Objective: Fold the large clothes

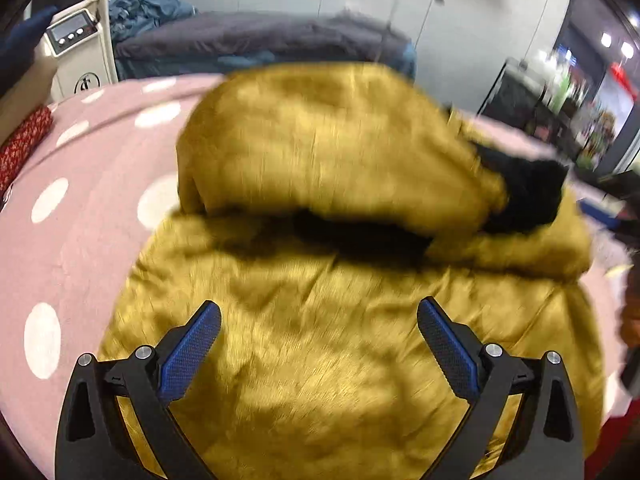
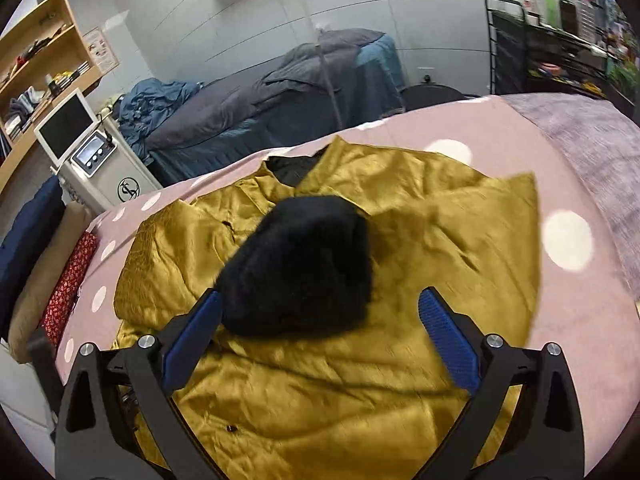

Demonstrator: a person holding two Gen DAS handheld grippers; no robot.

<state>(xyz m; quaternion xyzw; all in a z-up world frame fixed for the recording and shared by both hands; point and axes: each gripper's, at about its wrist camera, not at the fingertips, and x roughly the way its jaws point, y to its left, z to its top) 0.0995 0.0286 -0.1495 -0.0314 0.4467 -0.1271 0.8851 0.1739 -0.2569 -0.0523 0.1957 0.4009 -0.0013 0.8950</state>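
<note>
A large mustard-yellow satin garment with black fur cuffs lies on a pink bed cover with white dots. In the left wrist view a sleeve is folded across the body, its black cuff at the right; the picture is blurred. My left gripper is open and empty just above the cloth. In the right wrist view the garment is spread flat with a black fur cuff lying on its middle. My right gripper is open and empty, its jaws standing on either side of the cuff's near edge.
A white machine with a screen stands beyond the bed's far left. A second bed with grey and blue bedding is behind. Red patterned cloth and cushions lie along the left edge. A black shelf rack stands at the right.
</note>
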